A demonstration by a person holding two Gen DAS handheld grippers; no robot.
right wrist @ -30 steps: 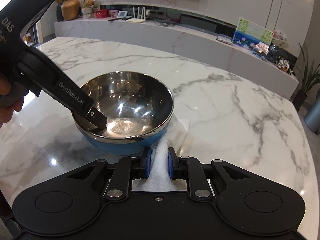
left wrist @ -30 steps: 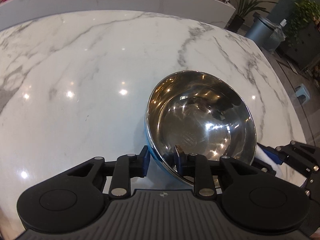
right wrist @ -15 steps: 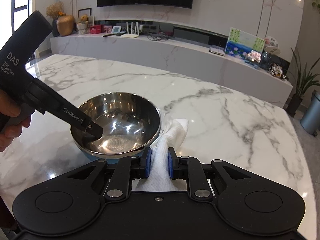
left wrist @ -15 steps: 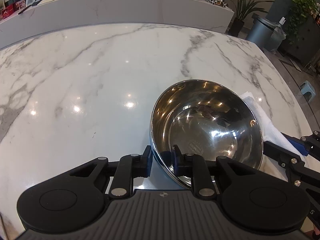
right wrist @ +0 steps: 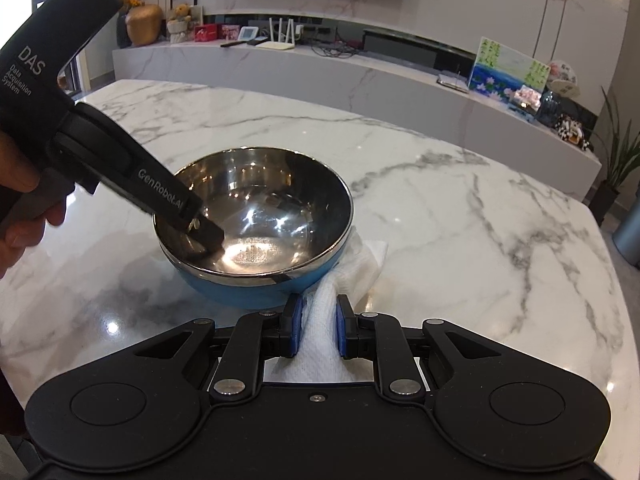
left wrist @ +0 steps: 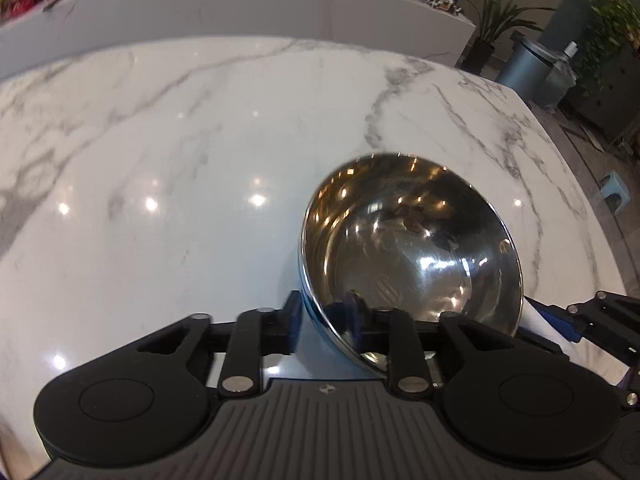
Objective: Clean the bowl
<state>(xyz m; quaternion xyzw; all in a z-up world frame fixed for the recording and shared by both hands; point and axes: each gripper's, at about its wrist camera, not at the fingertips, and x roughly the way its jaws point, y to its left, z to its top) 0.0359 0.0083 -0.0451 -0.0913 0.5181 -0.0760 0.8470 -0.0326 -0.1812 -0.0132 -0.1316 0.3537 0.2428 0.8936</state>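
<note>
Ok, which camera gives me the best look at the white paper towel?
The right wrist view: the paper towel sits pinched in the right gripper, trailing beside the bowl. The left wrist view shows only a white sliver behind the bowl's rim.

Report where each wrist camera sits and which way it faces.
Left wrist: on the left gripper, aimed steeply down at the bowl; its jaws have just been opening and straddle the near rim.
Right wrist: on the right gripper, looking across the table towards the wall; its jaws are shut on a paper towel; a hand holds the left gripper.
Shared: bowl and table.
</note>
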